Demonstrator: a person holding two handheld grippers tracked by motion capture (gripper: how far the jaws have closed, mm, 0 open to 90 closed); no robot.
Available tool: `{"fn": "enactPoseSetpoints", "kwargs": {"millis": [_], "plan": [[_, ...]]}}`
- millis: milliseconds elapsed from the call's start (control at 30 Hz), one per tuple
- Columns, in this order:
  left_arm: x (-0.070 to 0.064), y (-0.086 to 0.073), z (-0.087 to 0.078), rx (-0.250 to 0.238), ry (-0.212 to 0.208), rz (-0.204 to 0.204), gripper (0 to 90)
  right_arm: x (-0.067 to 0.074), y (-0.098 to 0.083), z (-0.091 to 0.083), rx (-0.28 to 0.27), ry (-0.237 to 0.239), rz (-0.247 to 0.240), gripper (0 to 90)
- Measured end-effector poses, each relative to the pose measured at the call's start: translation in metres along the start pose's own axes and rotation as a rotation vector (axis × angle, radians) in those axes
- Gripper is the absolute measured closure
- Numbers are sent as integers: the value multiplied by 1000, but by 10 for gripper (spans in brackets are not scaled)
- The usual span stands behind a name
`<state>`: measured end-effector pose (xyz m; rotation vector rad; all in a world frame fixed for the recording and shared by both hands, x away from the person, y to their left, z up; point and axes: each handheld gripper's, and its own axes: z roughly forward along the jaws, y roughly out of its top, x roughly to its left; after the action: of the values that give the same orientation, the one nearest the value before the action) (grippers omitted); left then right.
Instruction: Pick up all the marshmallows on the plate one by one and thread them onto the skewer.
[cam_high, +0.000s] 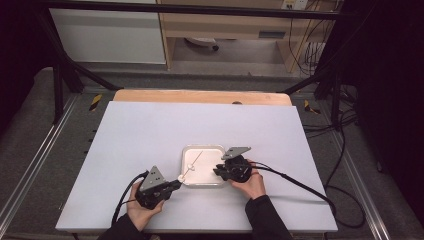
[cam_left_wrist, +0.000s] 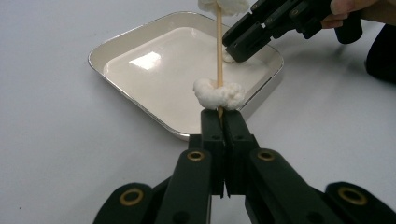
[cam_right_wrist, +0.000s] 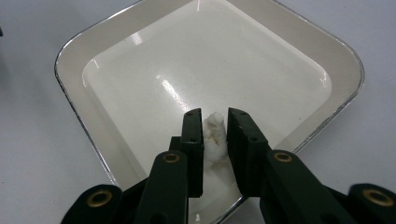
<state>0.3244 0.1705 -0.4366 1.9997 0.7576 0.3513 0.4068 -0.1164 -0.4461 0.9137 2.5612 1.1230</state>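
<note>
Left gripper (cam_left_wrist: 219, 122) fingers clamp the thin wooden skewer (cam_left_wrist: 219, 51); right gripper (cam_right_wrist: 215, 135) fingers pinch a white marshmallow piece (cam_right_wrist: 215, 133) in the square cream tray (cam_right_wrist: 299, 70). Next: threading it on.

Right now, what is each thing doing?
Skewer: held at its near end by the left tool, slanting over the tray.
White lumps: two threaded on the skewer.
Loose white lump: lying in the tray, squeezed between the right tool pads.
Tray: flat on the table.
</note>
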Motion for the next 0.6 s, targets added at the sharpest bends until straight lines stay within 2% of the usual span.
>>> {"fn": "enactPoseSetpoints", "kwargs": {"millis": [133, 500, 533, 600], "plan": [[0, 0, 0, -1, -1, 0, 886, -3, 2, -9, -49, 37, 36, 774], [-2, 1, 0, -11, -12, 7, 887, -8, 21, -52, -227, 132, 112, 775], [-2, 1, 1, -24, -14, 23, 886, -8, 22, -56, -243, 140, 116, 775], [-3, 1, 0, -12, -13, 9, 886, -9, 24, -61, -269, 157, 132, 774]]}}
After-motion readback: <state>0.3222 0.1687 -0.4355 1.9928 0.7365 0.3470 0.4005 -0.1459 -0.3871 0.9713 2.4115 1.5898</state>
